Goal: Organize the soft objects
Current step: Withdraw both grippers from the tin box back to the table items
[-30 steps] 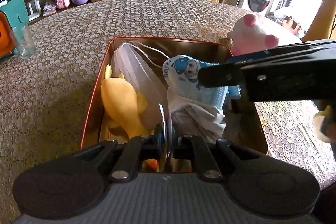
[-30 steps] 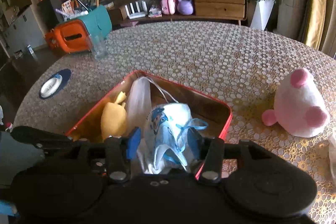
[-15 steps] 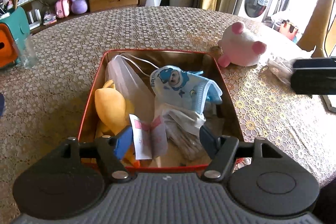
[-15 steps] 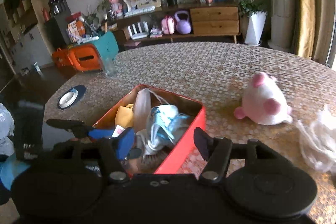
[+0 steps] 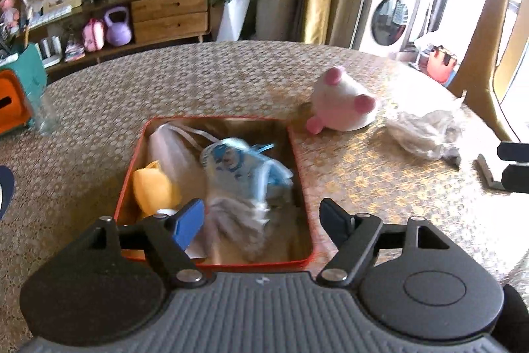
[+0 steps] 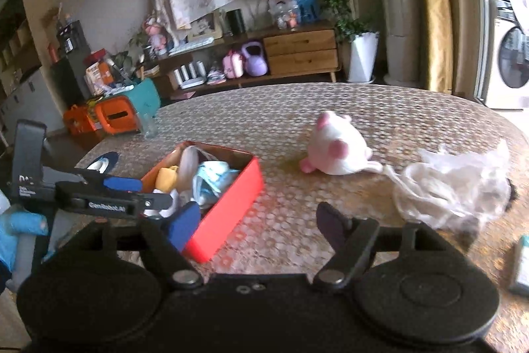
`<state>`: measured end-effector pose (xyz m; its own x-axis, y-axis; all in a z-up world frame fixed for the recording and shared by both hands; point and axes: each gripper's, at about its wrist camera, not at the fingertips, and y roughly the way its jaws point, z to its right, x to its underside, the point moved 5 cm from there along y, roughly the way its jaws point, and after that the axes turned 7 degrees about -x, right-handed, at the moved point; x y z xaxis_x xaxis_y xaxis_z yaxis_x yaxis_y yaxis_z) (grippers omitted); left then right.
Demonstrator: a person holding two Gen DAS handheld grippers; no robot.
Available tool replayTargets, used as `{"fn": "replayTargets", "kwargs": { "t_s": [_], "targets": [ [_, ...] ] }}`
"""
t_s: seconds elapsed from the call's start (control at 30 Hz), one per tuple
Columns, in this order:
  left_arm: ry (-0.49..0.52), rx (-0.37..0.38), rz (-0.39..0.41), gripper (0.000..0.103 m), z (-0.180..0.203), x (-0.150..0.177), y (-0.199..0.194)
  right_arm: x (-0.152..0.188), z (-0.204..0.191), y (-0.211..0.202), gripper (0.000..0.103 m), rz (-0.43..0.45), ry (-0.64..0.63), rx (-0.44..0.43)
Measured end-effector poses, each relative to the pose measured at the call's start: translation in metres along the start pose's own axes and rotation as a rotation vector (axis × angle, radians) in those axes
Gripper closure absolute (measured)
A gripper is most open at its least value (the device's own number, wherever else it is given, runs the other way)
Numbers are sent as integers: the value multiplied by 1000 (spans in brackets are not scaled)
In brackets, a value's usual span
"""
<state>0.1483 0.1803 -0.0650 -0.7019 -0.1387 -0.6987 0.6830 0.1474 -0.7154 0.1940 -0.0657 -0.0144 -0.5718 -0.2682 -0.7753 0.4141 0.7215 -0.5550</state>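
Note:
A red tin box (image 5: pixel 299 187) (image 6: pixel 231 207) sits on the round table. In it lie a yellow plush (image 5: pixel 153 191), a white pouch (image 5: pixel 168 151), a blue cartoon mask (image 5: pixel 238 167) and grey cloth (image 5: pixel 238 220). A pink-and-white plush (image 5: pixel 340 108) (image 6: pixel 337 148) and a crumpled white plastic bag (image 5: pixel 426 131) (image 6: pixel 453 184) lie on the table to the right of the box. My left gripper (image 5: pixel 261 217) is open and empty above the box's near end. My right gripper (image 6: pixel 258 220) is open and empty above the table right of the box.
The table has a patterned lace cloth (image 5: pixel 165 88). An orange-and-teal box (image 6: pixel 125 111) and a glass (image 6: pixel 147 124) stand at the far left. A small flat item (image 6: pixel 520 263) lies at the right edge. A sideboard (image 6: pixel 297 52) stands behind the table.
Both grippers opened, let the mask and a small card drop into the box, and pulled back and up. The right gripper moved off to the right.

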Motion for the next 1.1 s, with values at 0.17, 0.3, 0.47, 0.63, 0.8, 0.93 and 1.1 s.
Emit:
{"fn": "replayTargets", "kwargs": {
  "t_s": [0.17, 0.3, 0.47, 0.63, 0.8, 0.93, 1.1],
  "targets": [
    [23, 42, 17, 19, 31, -8, -7, 10, 20, -28, 15, 34, 34, 26],
    [57, 74, 30, 17, 60, -17, -8, 19, 37, -45, 9, 45, 44, 64],
    [75, 126, 34, 15, 96, -29, -2, 30, 62, -62, 6, 51, 59, 111],
    [73, 195, 34, 0, 135, -39, 7, 37, 89, -77, 6, 69, 90, 145],
    [89, 244, 52, 0, 176, -48, 16, 45, 120, -84, 6, 62, 119, 186],
    [100, 261, 22, 0, 207, -56, 33, 51, 140, -79, 6, 40, 129, 193],
    [110, 245, -14, 0, 239, -67, 57, 55, 162, -69, 6, 13, 120, 206]
  ]
}}
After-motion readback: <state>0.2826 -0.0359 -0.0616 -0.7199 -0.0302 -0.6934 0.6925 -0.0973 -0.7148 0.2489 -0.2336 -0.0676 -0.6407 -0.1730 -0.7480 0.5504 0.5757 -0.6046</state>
